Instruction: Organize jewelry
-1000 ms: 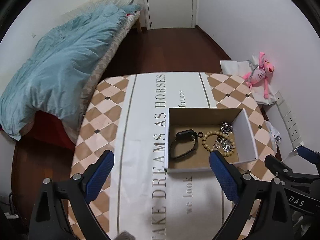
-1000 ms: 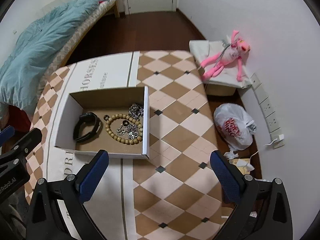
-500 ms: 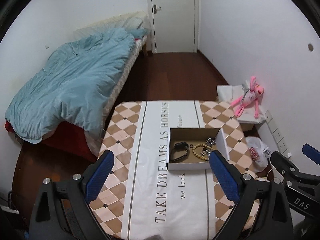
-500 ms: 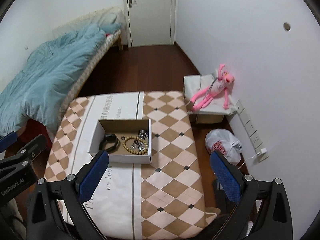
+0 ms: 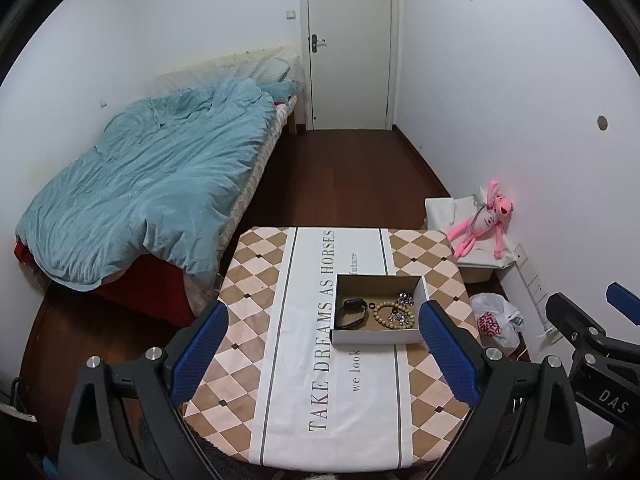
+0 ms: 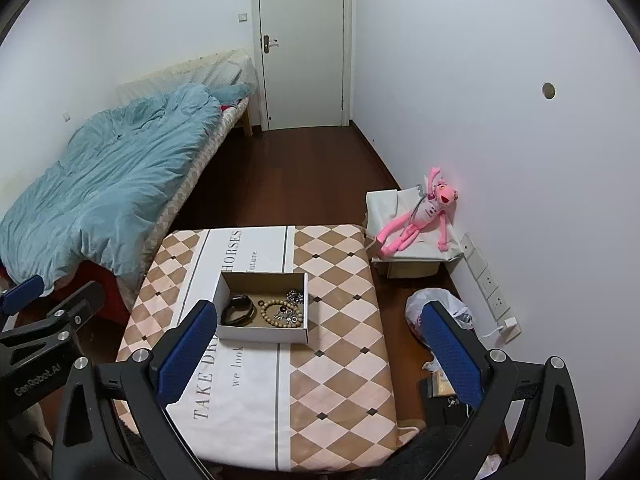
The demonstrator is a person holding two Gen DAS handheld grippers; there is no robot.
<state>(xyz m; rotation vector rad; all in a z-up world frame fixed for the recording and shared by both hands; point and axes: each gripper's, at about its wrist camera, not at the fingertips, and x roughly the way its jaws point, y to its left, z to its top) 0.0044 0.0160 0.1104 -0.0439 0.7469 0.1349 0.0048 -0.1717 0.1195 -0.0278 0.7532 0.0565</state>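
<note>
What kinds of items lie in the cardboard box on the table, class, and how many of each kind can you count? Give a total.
In the cardboard box:
Black wristband or watch: 1
Wooden bead bracelet: 1
Small dark ring: 1
Pile of silver metal jewelry: 1 heap, pieces too tangled to count
Total: 4, taking the heap as one
</note>
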